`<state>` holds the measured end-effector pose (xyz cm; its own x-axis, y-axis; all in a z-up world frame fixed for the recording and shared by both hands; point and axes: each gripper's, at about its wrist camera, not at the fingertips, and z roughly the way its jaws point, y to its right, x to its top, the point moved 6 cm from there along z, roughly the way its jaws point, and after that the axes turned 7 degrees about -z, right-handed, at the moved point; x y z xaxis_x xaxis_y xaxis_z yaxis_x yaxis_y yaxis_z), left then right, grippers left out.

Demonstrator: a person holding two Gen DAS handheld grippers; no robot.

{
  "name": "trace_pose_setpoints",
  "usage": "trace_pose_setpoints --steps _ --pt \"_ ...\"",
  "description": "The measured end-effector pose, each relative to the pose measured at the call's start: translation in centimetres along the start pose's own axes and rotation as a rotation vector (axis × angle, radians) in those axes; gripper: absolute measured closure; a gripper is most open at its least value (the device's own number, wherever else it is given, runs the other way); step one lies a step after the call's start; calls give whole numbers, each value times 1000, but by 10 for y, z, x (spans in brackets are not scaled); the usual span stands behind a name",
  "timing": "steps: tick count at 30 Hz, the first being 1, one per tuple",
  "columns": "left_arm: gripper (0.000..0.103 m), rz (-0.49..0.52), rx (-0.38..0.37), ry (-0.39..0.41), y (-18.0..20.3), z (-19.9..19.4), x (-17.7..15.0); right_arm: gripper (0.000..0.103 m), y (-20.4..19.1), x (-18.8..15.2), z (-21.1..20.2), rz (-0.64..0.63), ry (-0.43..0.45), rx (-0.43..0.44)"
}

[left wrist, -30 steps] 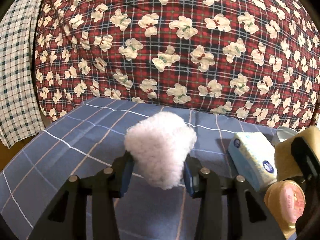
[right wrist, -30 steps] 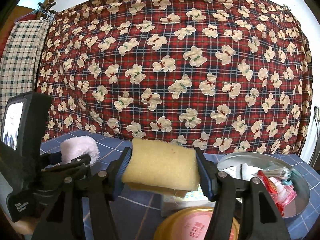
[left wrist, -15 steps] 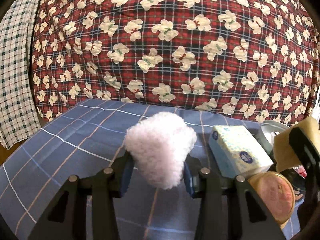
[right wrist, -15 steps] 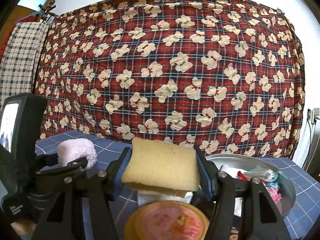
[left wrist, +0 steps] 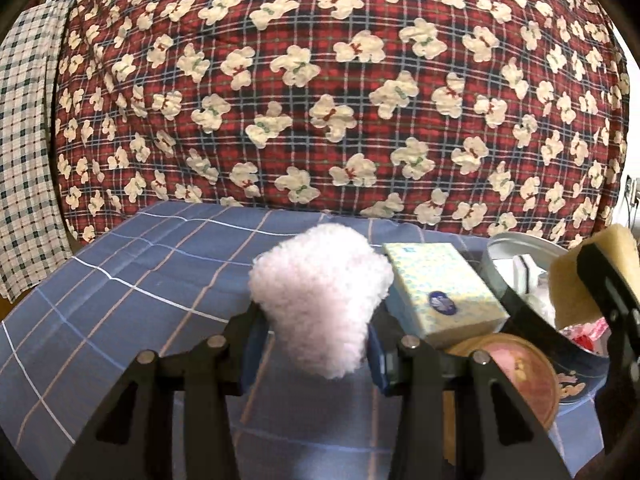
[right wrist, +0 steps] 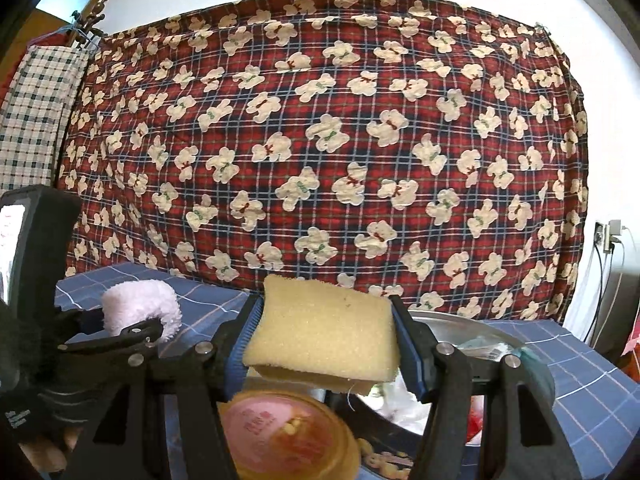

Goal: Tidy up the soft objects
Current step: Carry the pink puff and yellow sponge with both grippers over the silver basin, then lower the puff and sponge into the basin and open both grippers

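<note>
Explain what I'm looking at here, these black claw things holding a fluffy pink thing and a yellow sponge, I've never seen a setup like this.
No robot here: a person holds a hand-operated gripper in each hand, each with a camera looking along its two fingers. One picture is from the left gripper, shut on a fluffy pink puff. The other is from the right gripper, shut on a yellow sponge. Below lies a blue checked cloth with a tissue pack, a round pink-lidded tub and a metal tin of odds and ends.
</note>
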<state>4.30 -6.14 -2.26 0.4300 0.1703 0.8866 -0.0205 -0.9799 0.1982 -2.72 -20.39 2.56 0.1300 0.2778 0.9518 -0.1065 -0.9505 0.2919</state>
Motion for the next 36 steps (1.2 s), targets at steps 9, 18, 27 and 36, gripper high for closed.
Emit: trace_pose_setpoints --steps 9,18,27,36 --pt "60 39 -60 14 38 -12 -5 39 37 -8 -7 10 7 -60" --pt "60 81 -117 19 79 -19 -7 39 76 -14 -8 31 6 -130" --pt "60 107 -172 8 117 -21 -9 39 106 -18 -11 42 16 -180" --pt "60 132 -227 -8 155 -19 -12 39 145 -26 -8 59 -1 -246"
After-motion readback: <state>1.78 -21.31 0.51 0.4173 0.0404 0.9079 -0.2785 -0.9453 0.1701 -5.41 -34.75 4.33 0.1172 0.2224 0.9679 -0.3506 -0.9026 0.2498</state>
